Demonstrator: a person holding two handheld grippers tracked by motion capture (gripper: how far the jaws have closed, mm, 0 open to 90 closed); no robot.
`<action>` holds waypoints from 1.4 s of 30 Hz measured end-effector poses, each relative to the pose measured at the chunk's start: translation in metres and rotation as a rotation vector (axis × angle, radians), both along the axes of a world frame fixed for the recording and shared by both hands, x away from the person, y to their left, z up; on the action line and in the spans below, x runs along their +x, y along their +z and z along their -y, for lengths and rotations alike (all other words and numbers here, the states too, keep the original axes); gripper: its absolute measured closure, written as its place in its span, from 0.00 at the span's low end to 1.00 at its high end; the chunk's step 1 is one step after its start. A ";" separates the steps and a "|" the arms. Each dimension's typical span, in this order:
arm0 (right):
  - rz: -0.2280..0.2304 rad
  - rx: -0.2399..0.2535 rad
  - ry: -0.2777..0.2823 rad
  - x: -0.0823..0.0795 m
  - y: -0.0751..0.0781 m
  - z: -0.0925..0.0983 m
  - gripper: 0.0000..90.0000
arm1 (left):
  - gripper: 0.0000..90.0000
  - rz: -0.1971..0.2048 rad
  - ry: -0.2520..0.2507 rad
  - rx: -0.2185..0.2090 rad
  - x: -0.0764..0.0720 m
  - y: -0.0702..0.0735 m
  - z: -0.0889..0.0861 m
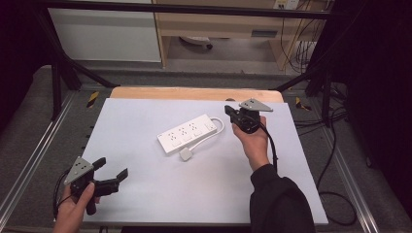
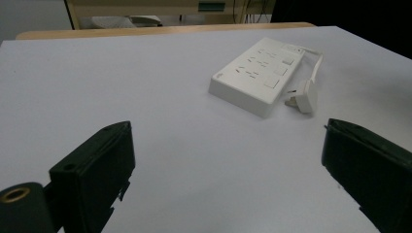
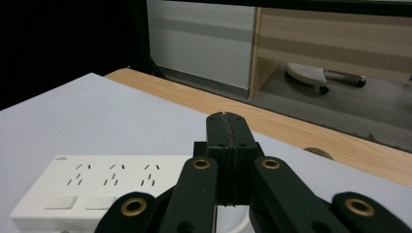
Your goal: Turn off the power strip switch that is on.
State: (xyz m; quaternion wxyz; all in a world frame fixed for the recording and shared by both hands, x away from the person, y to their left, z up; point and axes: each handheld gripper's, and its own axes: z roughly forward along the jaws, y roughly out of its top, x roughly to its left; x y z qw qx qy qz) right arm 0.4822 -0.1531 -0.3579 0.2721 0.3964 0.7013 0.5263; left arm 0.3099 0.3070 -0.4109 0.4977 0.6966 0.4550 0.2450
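Two tongs raised, left tongs (image 1: 111, 171) spread, right tongs (image 1: 228, 109) closed

The power strip (image 1: 188, 134), lying between the two claws, looks like smooth white plastic with a faint sheen, as does its plug (image 1: 186, 154). Under both claws the table top (image 1: 145, 194) is a matt pale sheet; beyond the right gripper (image 3: 227, 119) its far edge (image 3: 311, 133) shows light wood grain. The jaws are matt black plastic with brass-coloured rivets.
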 end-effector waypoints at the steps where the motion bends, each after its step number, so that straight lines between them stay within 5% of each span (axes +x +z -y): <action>1: -0.004 0.004 0.001 0.001 -0.001 0.000 1.00 | 0.06 -0.002 0.000 -0.001 0.000 0.000 0.000; 15: -0.036 0.031 0.009 0.012 -0.007 -0.004 1.00 | 0.06 0.001 0.001 -0.002 0.001 0.000 0.001; 42: -0.104 -0.041 0.075 0.023 -0.016 -0.053 1.00 | 0.05 -0.002 -0.002 -0.004 0.000 0.000 0.000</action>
